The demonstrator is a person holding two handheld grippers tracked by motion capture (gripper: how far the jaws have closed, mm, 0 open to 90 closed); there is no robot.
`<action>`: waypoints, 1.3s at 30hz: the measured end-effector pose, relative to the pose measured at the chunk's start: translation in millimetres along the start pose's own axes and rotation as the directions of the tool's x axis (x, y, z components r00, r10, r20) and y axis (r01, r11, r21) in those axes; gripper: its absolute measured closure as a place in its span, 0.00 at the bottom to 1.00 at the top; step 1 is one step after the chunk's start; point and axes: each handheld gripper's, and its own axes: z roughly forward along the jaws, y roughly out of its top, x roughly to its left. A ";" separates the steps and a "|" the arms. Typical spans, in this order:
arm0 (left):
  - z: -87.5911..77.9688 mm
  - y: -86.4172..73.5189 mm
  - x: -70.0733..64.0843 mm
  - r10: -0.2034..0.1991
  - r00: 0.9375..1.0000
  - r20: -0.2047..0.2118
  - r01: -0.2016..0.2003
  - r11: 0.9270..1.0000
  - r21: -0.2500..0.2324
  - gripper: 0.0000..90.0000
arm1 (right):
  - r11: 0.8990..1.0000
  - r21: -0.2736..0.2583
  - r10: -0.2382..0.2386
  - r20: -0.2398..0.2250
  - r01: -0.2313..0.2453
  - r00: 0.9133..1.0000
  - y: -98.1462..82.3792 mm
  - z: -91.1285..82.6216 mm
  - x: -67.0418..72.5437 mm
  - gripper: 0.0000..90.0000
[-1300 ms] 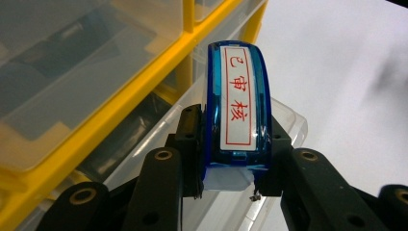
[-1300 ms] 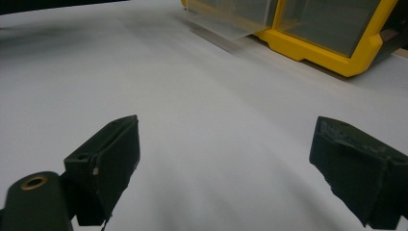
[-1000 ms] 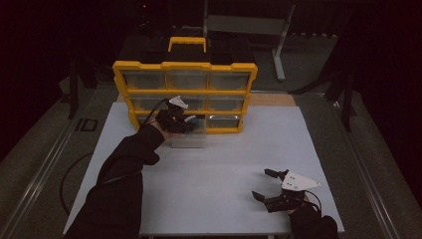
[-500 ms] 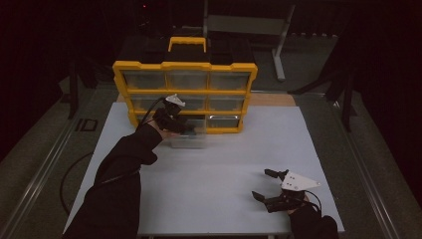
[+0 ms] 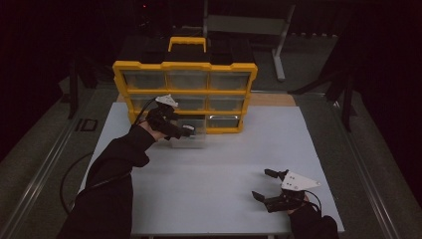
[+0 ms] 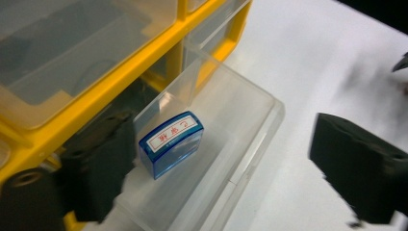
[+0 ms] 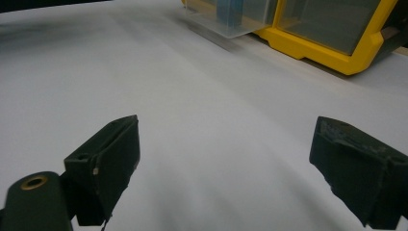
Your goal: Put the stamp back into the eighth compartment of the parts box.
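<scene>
Left hand-held gripper (image 5: pixel 186 132) released over pulled-out clear drawer (image 6: pixel 231 144) holding blue stamp (image 6: pixel 171 142); right hand-held gripper (image 5: pixel 262 185) released, tabletop (image 5: pixel 219 169) 5 o'clock.

A: Yellow frame on the organiser (image 5: pixel 184 66), clear grey-tinted drawers, black top!

B: And between the left gripper (image 6: pixel 216 159)'s black jaws, a clear drawer (image 6: pixel 231 125) holds a blue stamp (image 6: pixel 171 142), white label, red characters.

A: Ahead of the right gripper (image 7: pixel 226 163), black too, a plain white table (image 7: pixel 192 96).
</scene>
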 end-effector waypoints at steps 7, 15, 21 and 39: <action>-13.2 -5.7 -0.7 0.006 1.000 0.011 -0.006 1.000 -0.028 0.00 | 1.000 0.001 0.001 0.000 -0.001 1.000 -0.1 -0.4 -0.1 0.12; -23.4 -10.9 -3.1 0.045 0.999 0.003 -0.045 0.997 -0.067 0.00 | 1.000 0.001 0.006 -0.001 -0.006 1.000 -0.2 -0.5 -0.1 0.12; -31.3 -14.4 -5.9 0.059 0.998 -0.001 -0.059 0.996 -0.069 0.00 | 1.000 -0.003 0.002 -0.001 -0.002 1.000 -0.7 -0.7 -0.9 0.12; -53.9 -43.7 -4.4 0.036 0.999 -0.021 -0.038 0.994 -0.103 0.00 | 1.000 0.003 0.006 -0.001 -0.006 1.000 -0.6 0.8 -1.3 0.12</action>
